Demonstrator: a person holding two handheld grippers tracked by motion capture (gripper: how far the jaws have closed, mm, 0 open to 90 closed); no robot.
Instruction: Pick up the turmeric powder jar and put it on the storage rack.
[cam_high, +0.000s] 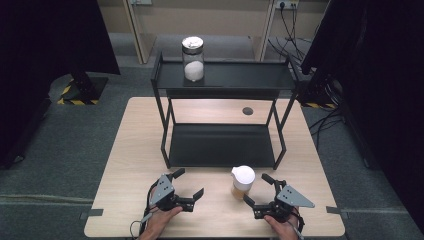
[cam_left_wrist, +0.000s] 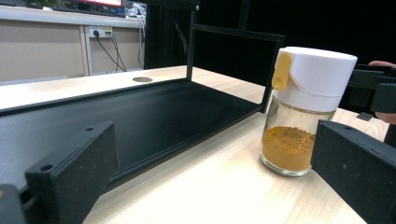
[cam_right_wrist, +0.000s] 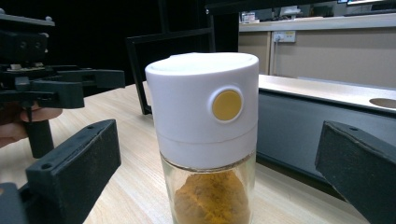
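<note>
A glass spice jar (cam_high: 242, 181) with a white lid and orange powder stands near the table's front edge, just ahead of the black shelf rack (cam_high: 223, 145). My right gripper (cam_high: 256, 189) is open, and the jar (cam_right_wrist: 205, 140) stands between its spread jaws with a gap on both sides. My left gripper (cam_high: 190, 183) is open to the left of the jar, holding nothing. In the left gripper view the jar (cam_left_wrist: 299, 116) stands ahead and to the right, near the right jaw. A glass jar of white powder (cam_high: 193, 60) stands on the rack's top shelf, towards its left end.
The rack's lower shelf (cam_left_wrist: 140, 116) lies bare just behind the spice jar. A round cable hole (cam_high: 247, 111) sits in the wooden table (cam_high: 130, 165) behind the rack. Dark curtains and stands flank the table.
</note>
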